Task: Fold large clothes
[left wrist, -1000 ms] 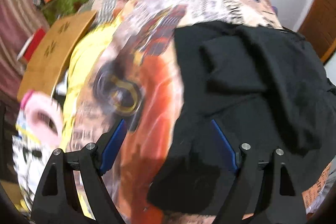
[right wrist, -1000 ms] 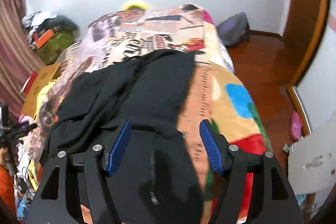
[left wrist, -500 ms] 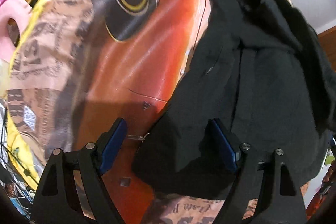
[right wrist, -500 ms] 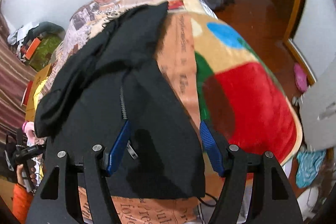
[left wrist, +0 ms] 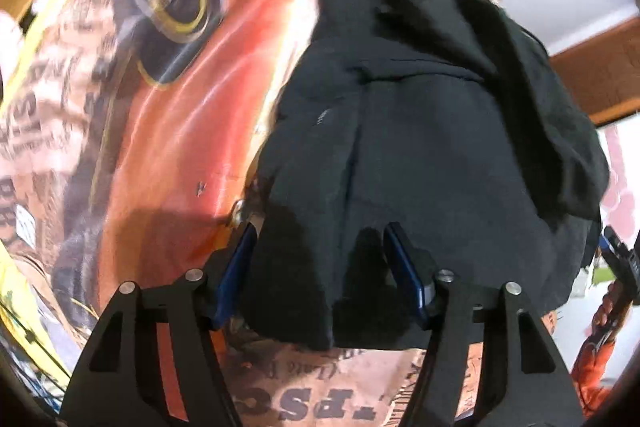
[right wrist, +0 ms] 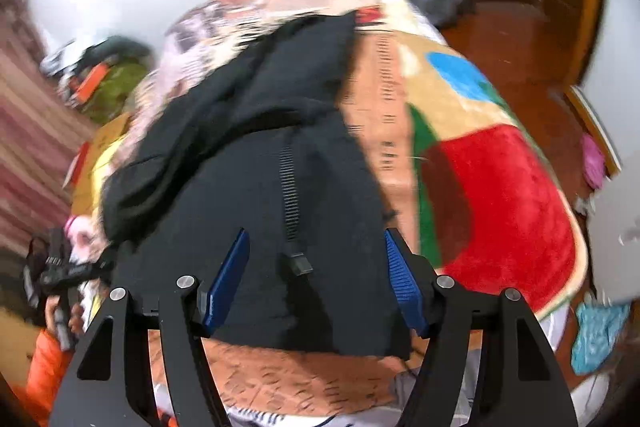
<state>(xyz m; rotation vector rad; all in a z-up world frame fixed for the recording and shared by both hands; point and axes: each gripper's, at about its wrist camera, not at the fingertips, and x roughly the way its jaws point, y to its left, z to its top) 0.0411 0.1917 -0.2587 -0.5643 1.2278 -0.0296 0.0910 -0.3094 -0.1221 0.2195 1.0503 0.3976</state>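
Bed (right wrist: 500,195) under a bright printed blanket (left wrist: 168,155): newsprint lettering, an orange-red patch and a dark ring motif with yellow lines on the left wrist view; red, green, blue and tan blocks on the right wrist view. Directly on the blanket, a black zip-up jacket (right wrist: 256,211), lengthwise along the bed, hem near the close edge. Bunched and folded over itself toward the far end, flatter near the hem. Zipper track (right wrist: 290,195) down the front, pull tab at its lower end. Small metal piece (left wrist: 239,211) at the jacket's left edge, touching the blanket.
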